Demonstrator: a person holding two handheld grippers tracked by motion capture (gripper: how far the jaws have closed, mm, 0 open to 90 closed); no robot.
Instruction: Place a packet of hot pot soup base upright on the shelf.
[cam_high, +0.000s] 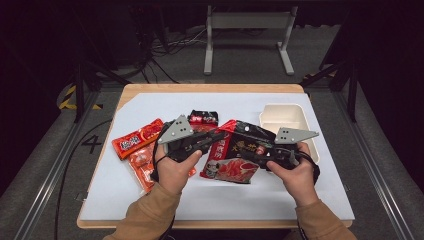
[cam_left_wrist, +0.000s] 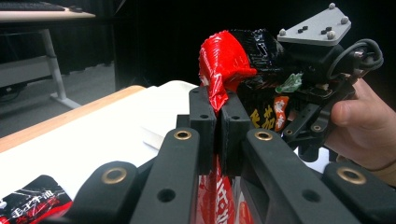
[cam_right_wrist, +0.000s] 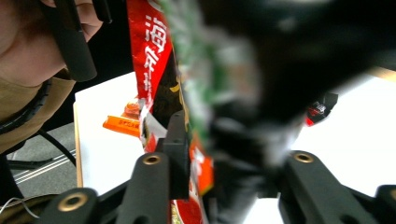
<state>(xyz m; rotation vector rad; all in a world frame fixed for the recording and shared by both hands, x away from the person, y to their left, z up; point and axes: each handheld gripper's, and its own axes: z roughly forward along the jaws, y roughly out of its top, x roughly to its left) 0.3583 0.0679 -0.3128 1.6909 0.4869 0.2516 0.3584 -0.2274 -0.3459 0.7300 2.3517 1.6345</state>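
A large red-and-black snack bag (cam_high: 234, 159) is held above the white mat (cam_high: 150, 200) between both grippers. My left gripper (cam_high: 219, 137) is shut on the bag's red upper-left edge. In the left gripper view its jaws (cam_left_wrist: 217, 116) pinch the red film of the bag (cam_left_wrist: 224, 60). My right gripper (cam_high: 247, 150) bites the bag from the right side. In the right gripper view the gripper (cam_right_wrist: 201, 158) clamps the bag (cam_right_wrist: 152, 56), which is blurred on the right half. The other hand (cam_left_wrist: 359, 126) and its gripper show beyond the bag.
Two red packets (cam_high: 137, 137) (cam_high: 142, 167) lie at the mat's left. A small black-and-red packet (cam_high: 203, 118) lies behind the grippers. A cream rectangular container (cam_high: 292, 116) stands at the back right. The near part of the mat is bare.
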